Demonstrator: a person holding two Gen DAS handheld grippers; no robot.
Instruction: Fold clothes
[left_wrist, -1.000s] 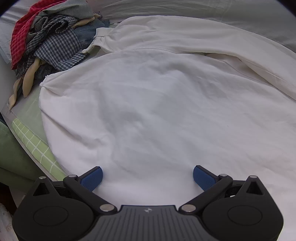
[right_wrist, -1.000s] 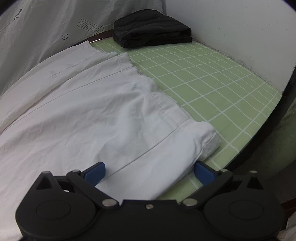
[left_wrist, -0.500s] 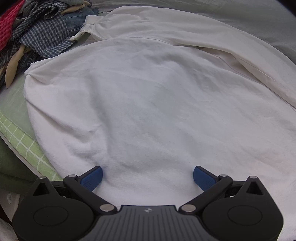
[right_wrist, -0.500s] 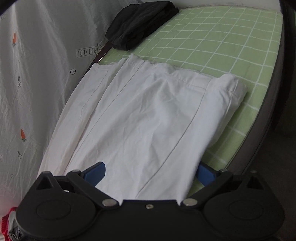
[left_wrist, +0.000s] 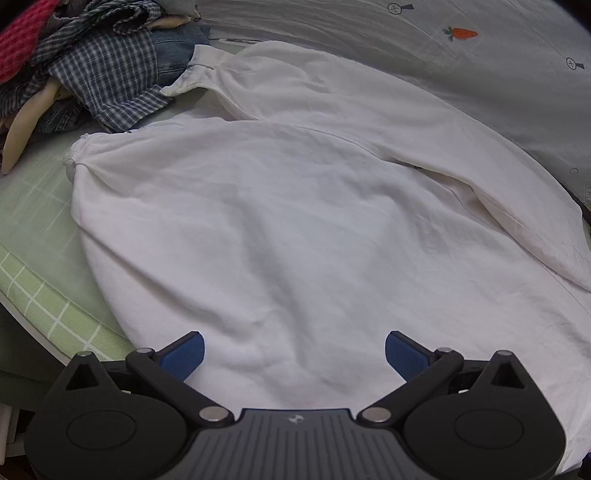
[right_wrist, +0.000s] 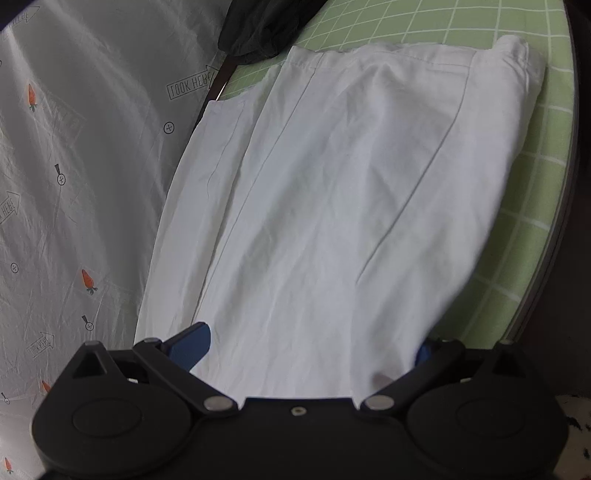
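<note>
In the left wrist view, the left gripper (left_wrist: 294, 350) sits at the near edge with its blue fingers (left_wrist: 184, 353) spread wide apart, and nothing is caught between them. The white shirt (left_wrist: 295, 221) lies flat beneath and beyond them, spread over the green checked sheet (left_wrist: 33, 295) on the counter. One sleeve (left_wrist: 332, 96) runs along the far side, its cuff reaching toward the far left. There a pile of clothes (left_wrist: 92, 70), with a blue plaid piece and something red, lies just beside the cuff. A grey printed cloth (left_wrist: 480, 55) with small carrots fills the far right.

In the right wrist view, the right gripper (right_wrist: 312, 350) is also wide open. Its left finger (right_wrist: 190, 345) shows clearly, while the right one is mostly hidden under the shirt's edge. The shirt (right_wrist: 332, 203) stretches away from the fingers, its hem at the far end. Beyond the hem lies a folded black garment (right_wrist: 266, 26) on the green sheet (right_wrist: 535, 184). The grey printed cloth (right_wrist: 74, 166) covers the left side.
</note>
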